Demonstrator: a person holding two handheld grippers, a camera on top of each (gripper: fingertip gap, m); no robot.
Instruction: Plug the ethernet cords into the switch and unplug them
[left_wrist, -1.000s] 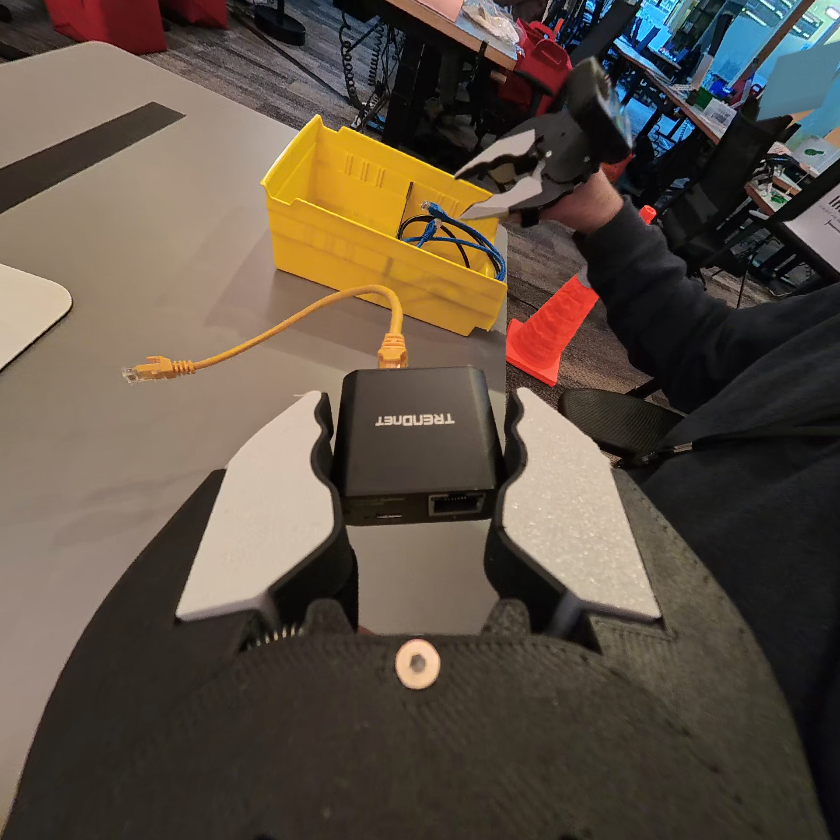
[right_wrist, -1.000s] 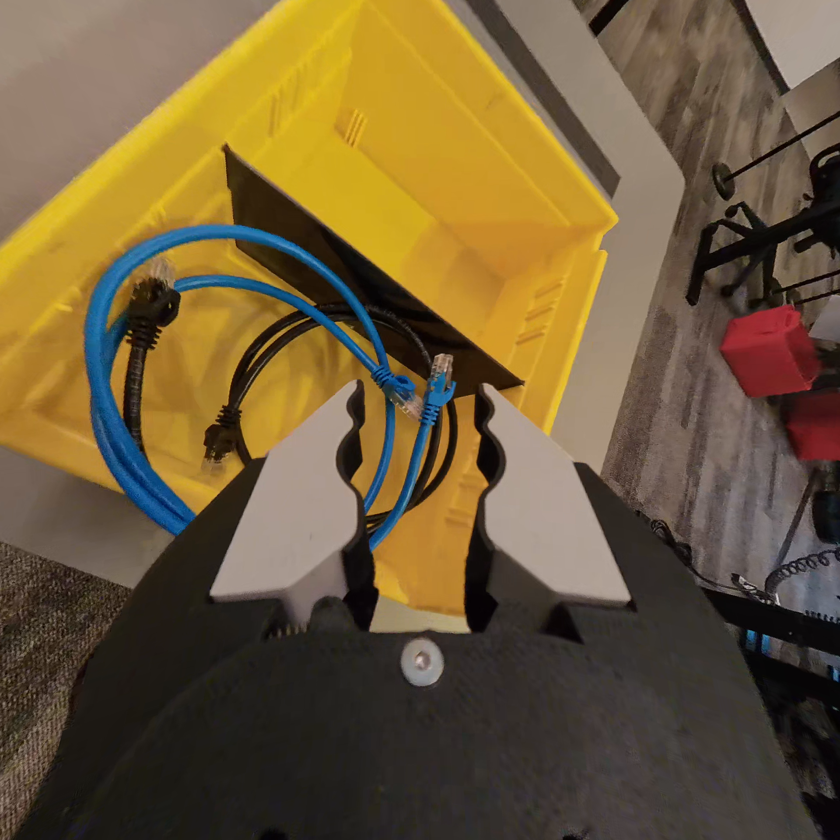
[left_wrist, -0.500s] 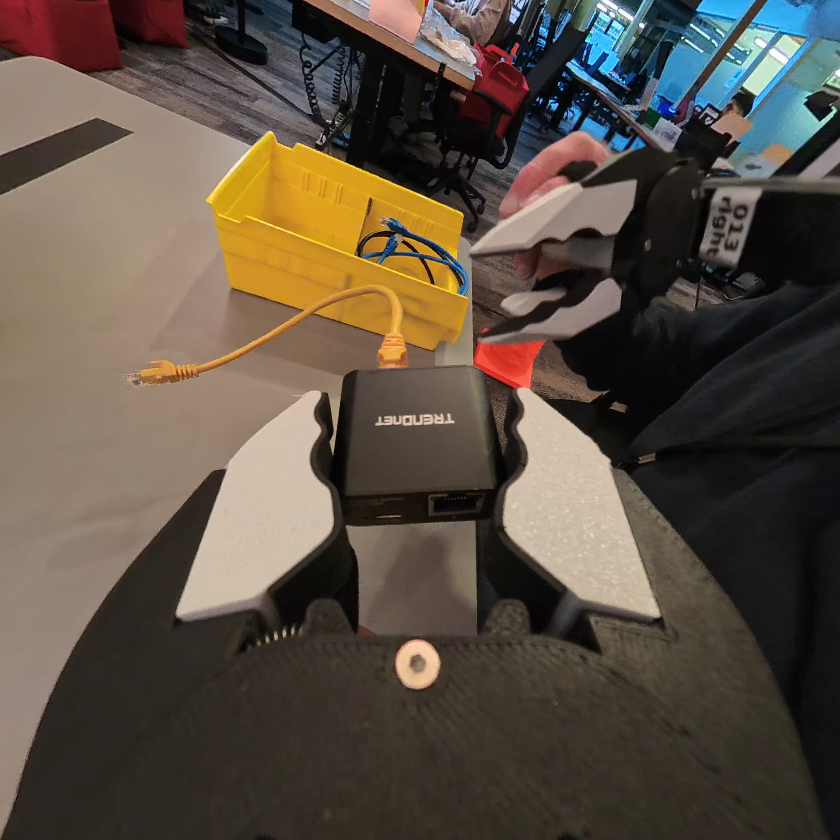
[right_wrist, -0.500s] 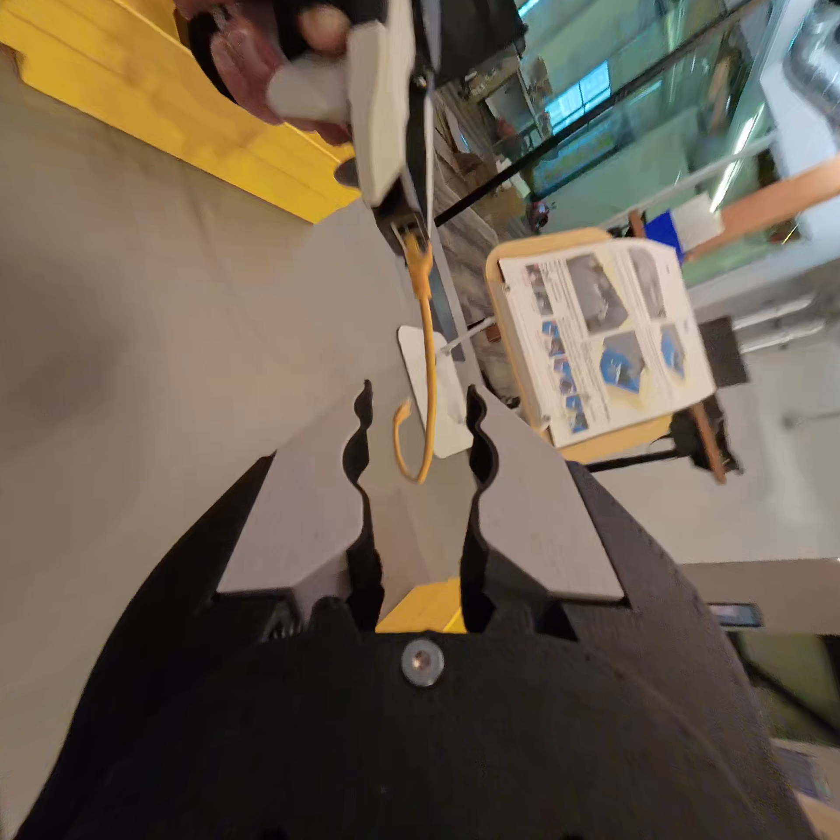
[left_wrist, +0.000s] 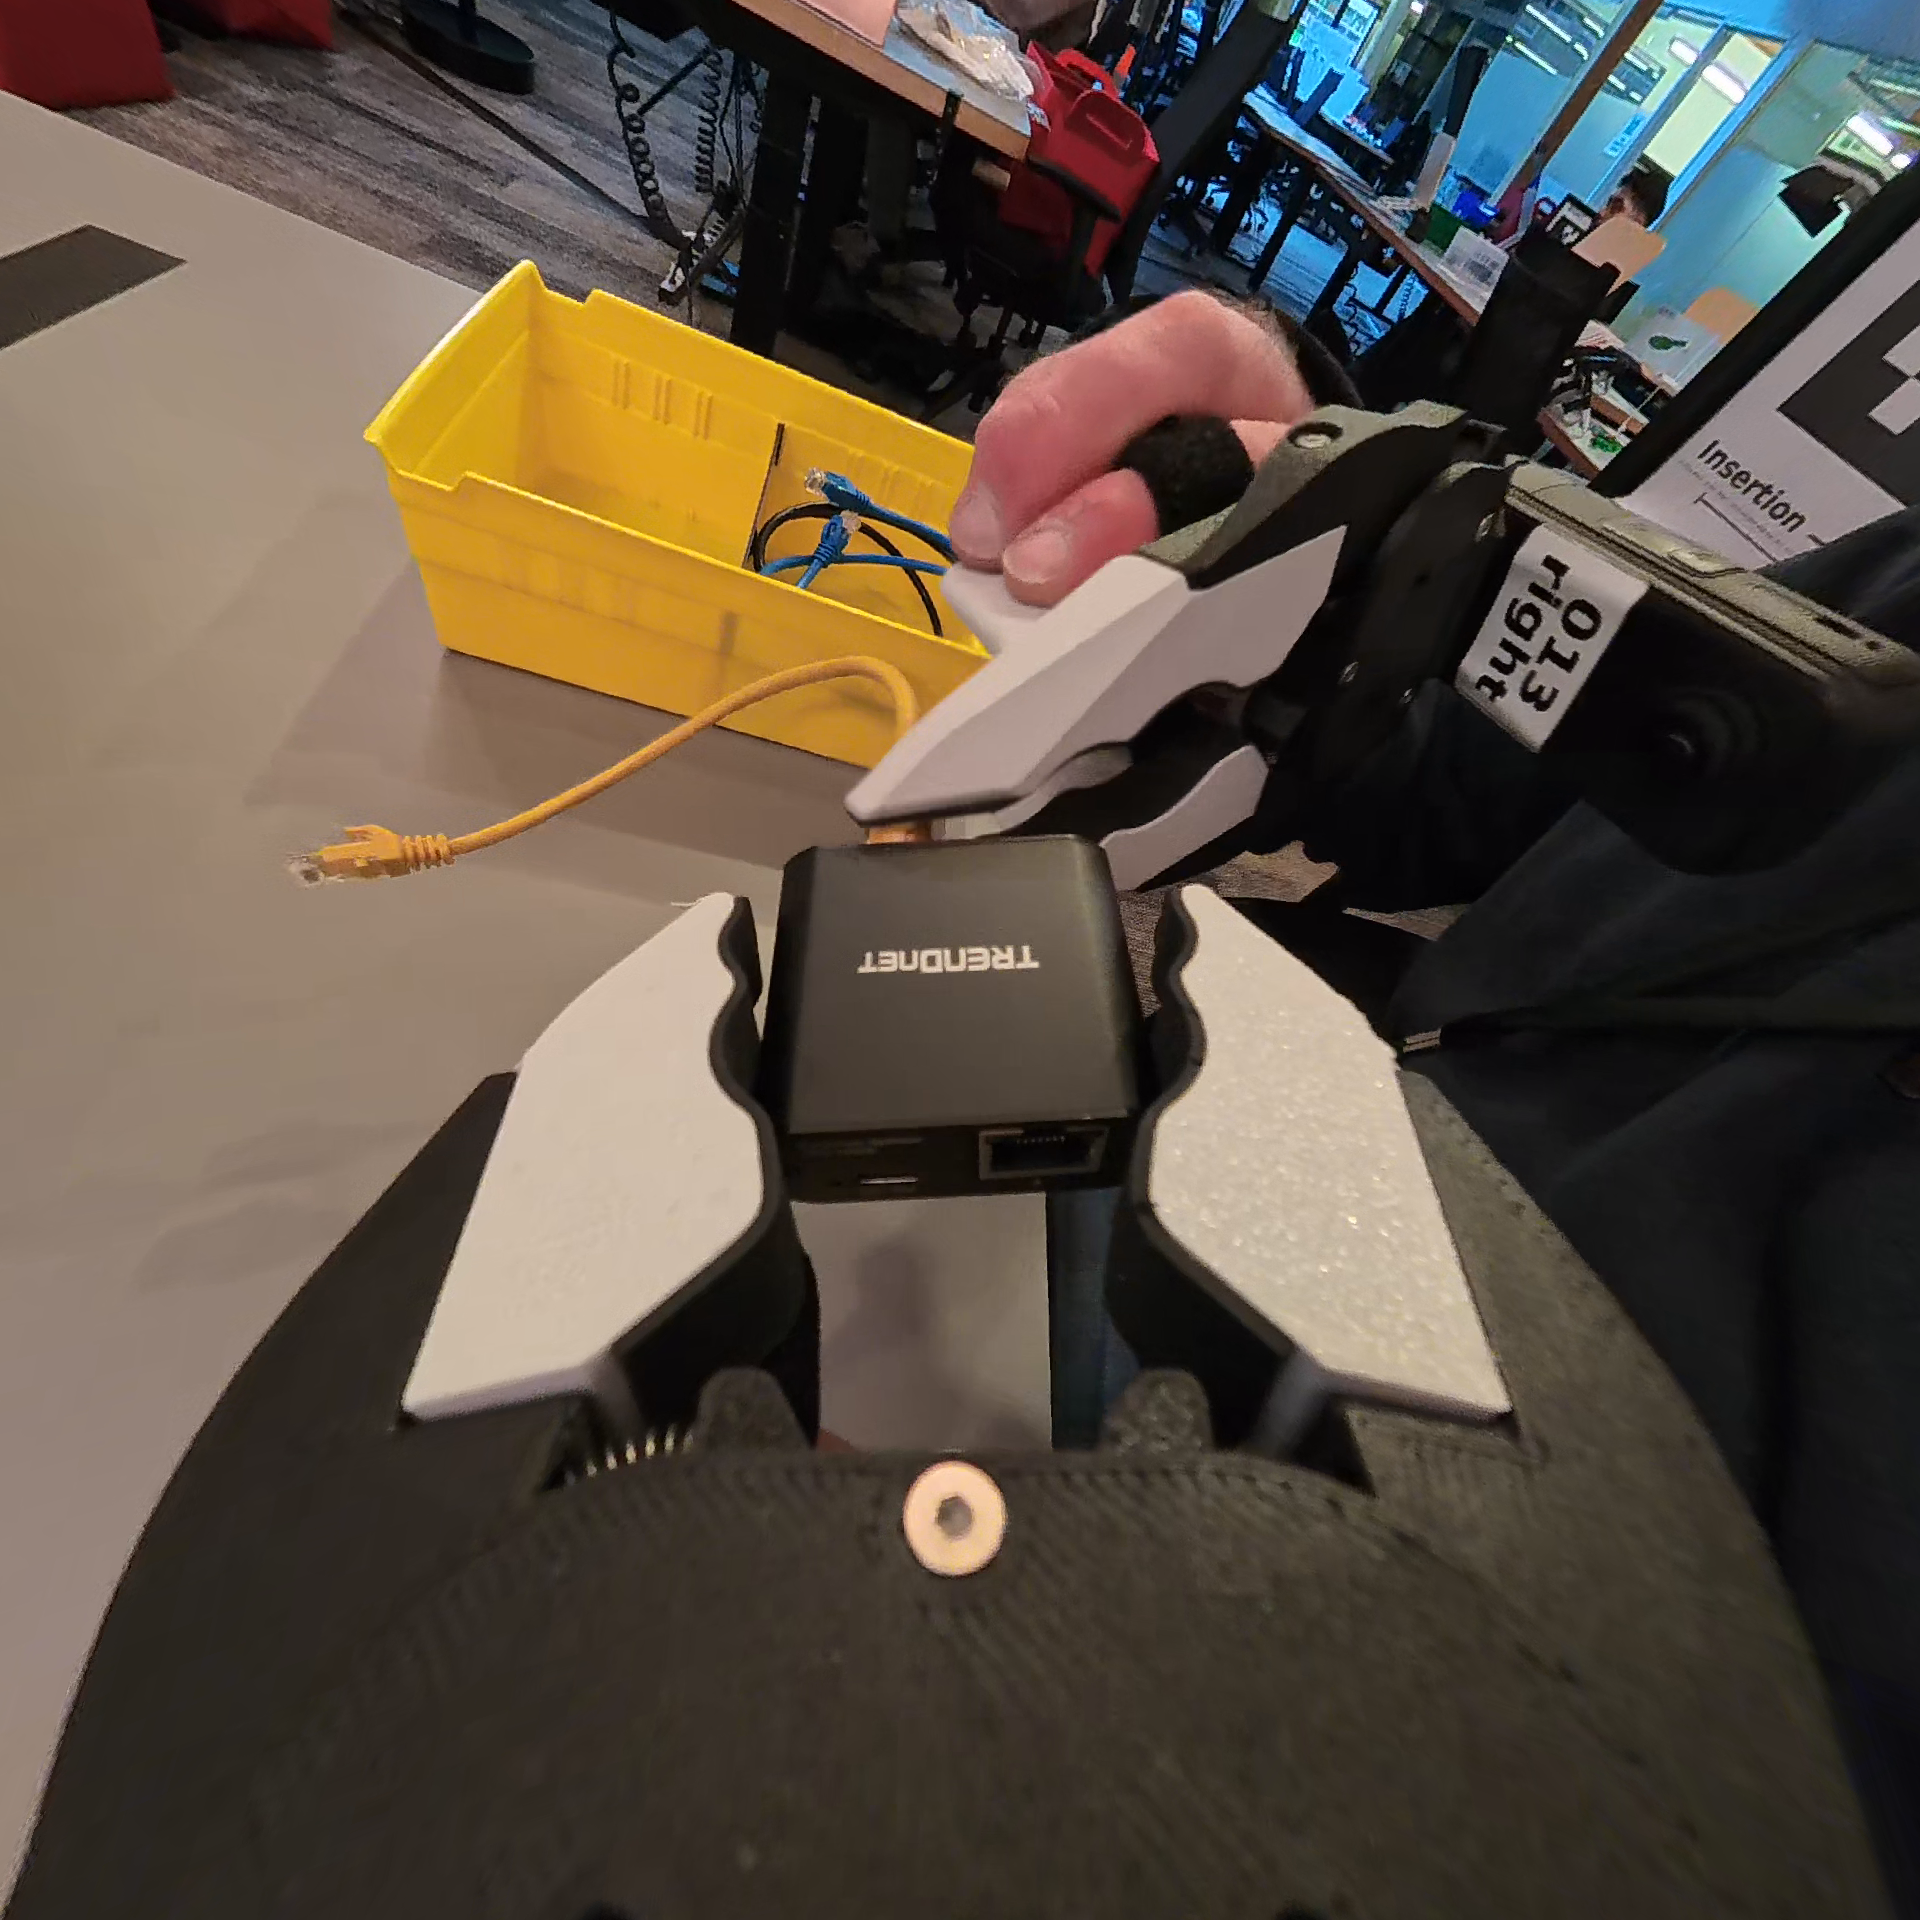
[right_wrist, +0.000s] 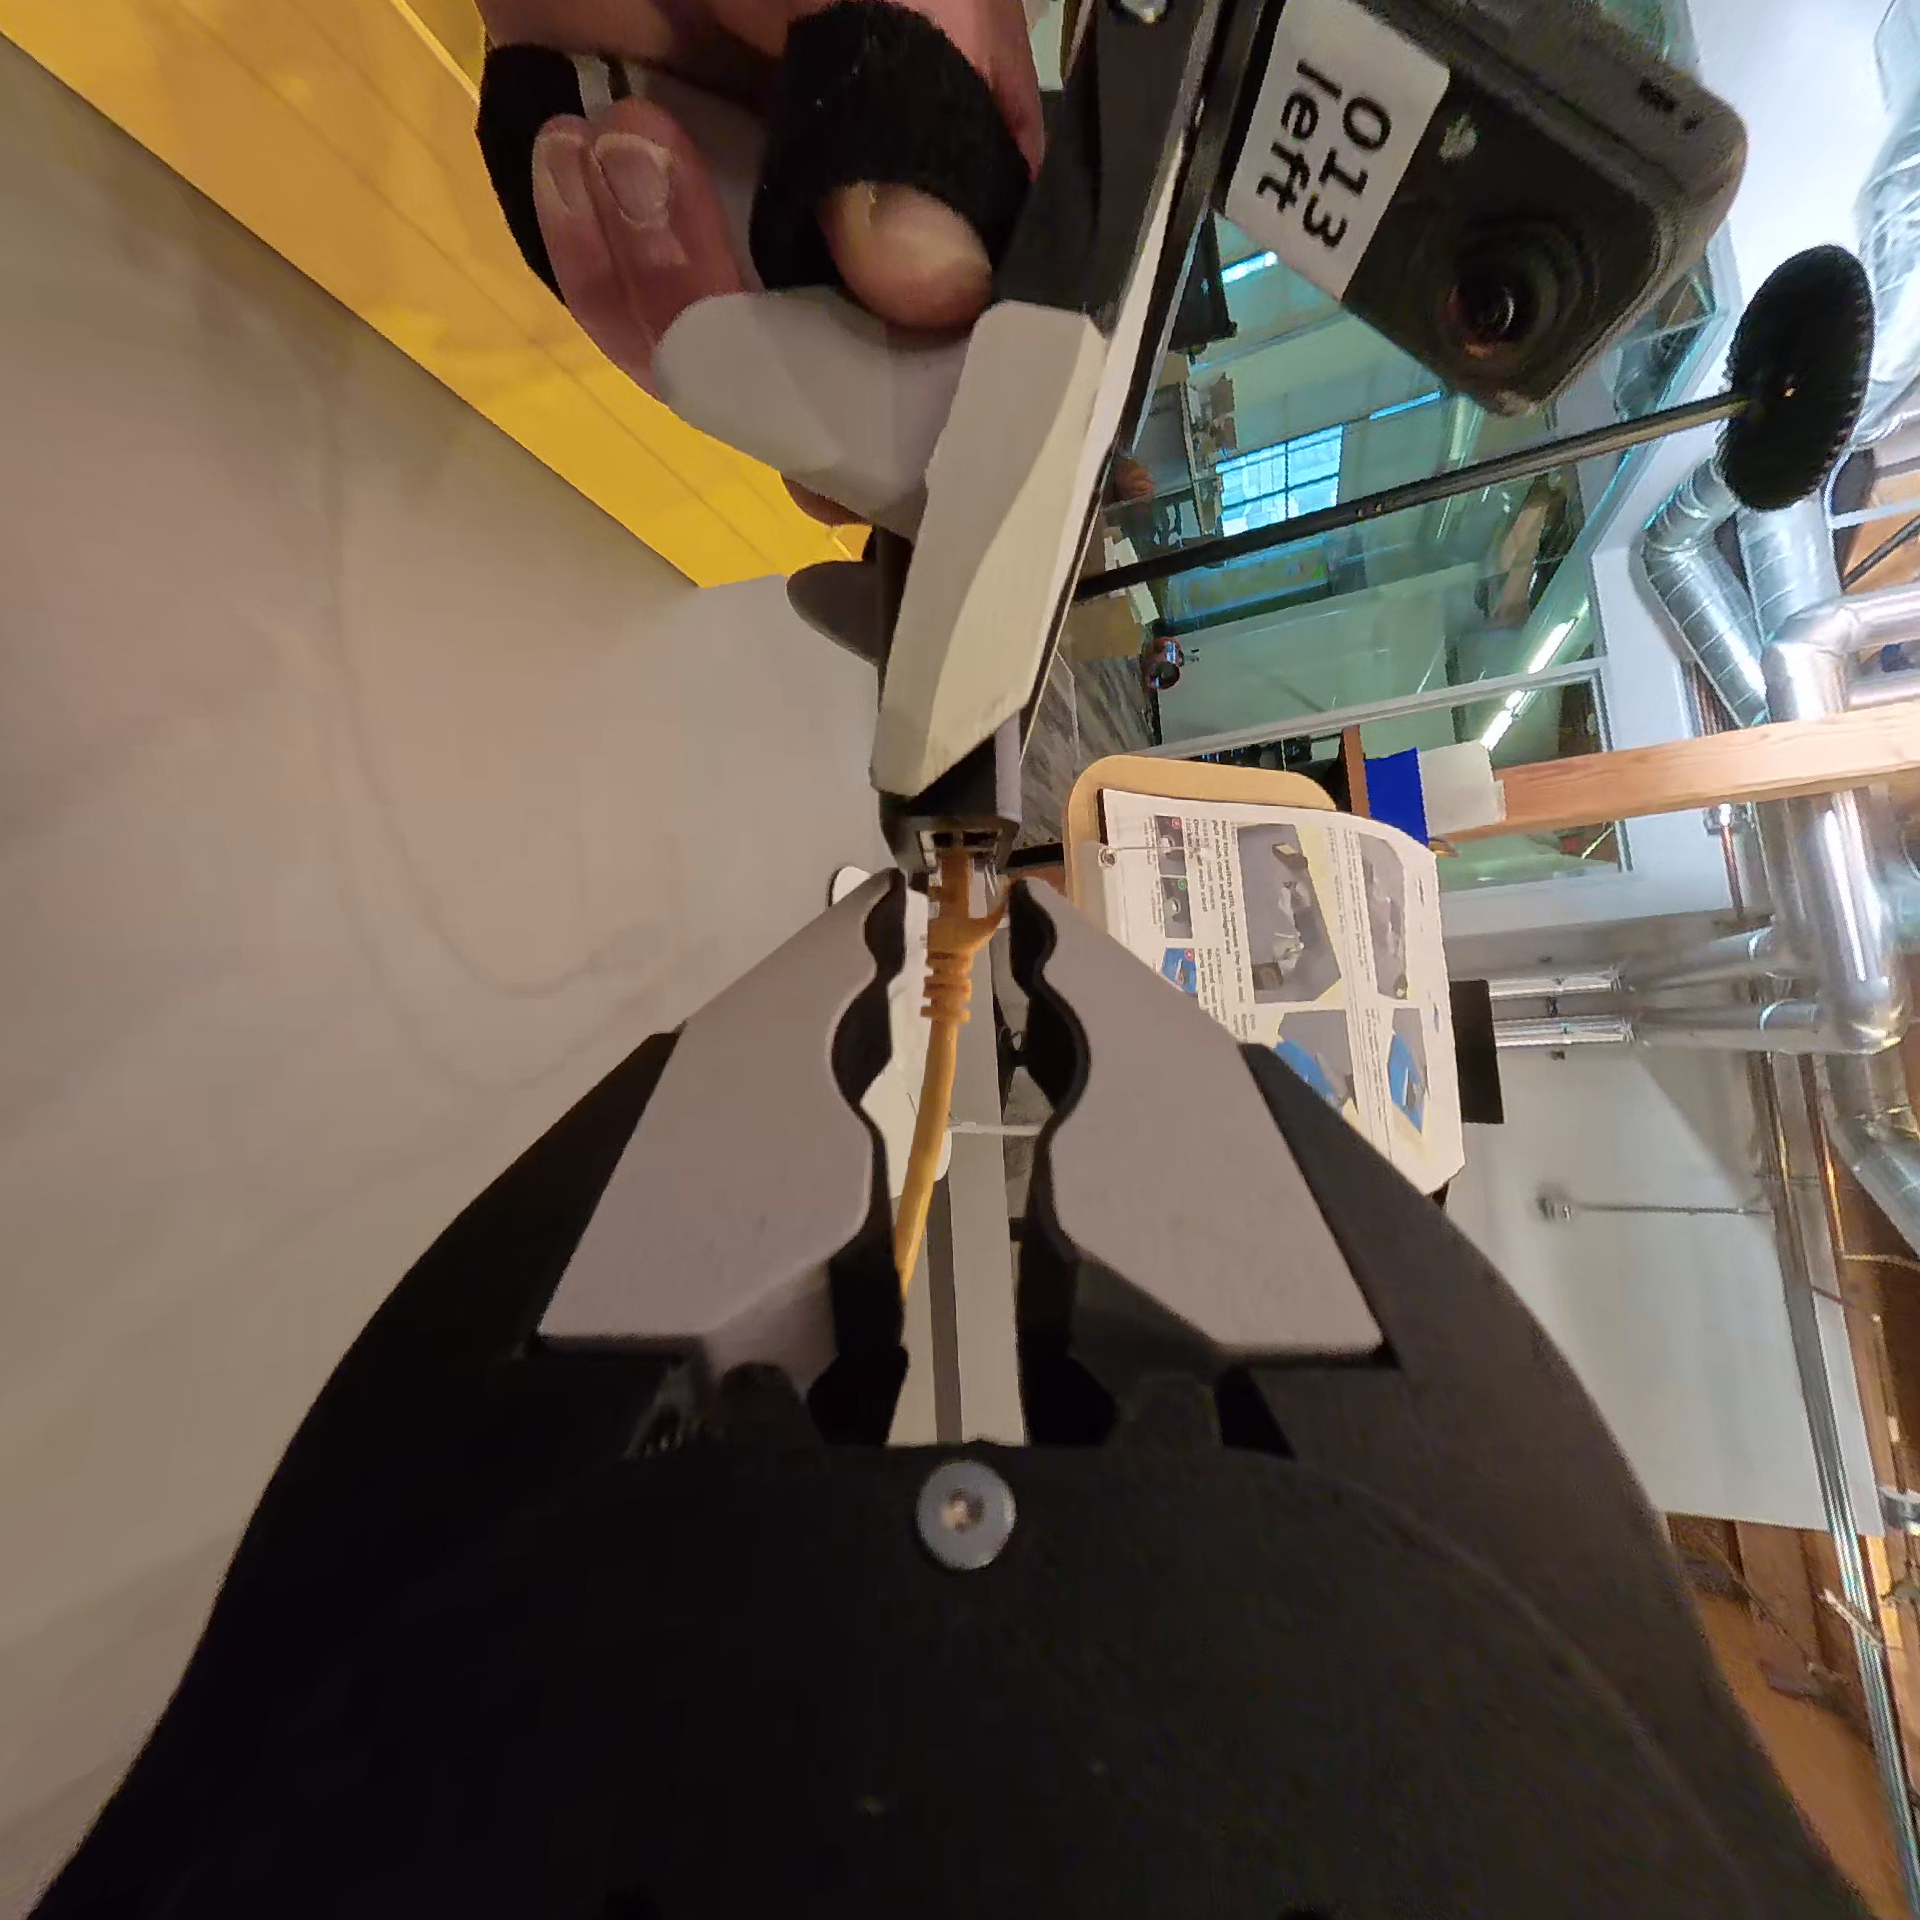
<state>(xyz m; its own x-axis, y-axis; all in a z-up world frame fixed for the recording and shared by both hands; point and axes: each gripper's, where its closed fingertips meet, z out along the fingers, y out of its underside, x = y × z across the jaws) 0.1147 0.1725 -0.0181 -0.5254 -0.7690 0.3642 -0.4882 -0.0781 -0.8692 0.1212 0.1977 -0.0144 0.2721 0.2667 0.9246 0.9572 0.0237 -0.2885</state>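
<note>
My left gripper has its fingers clamped on both sides of the little black switch, holding it at the desk edge with the empty port facing me. The orange ethernet cord is plugged into the far side, and its loose plug lies on the desk. My right gripper is open, fingers spread either side of the plugged-in orange connector right at the port, not pinching it. Behind sits the yellow bin with a blue cord and a black cord coiled in its right compartment.
</note>
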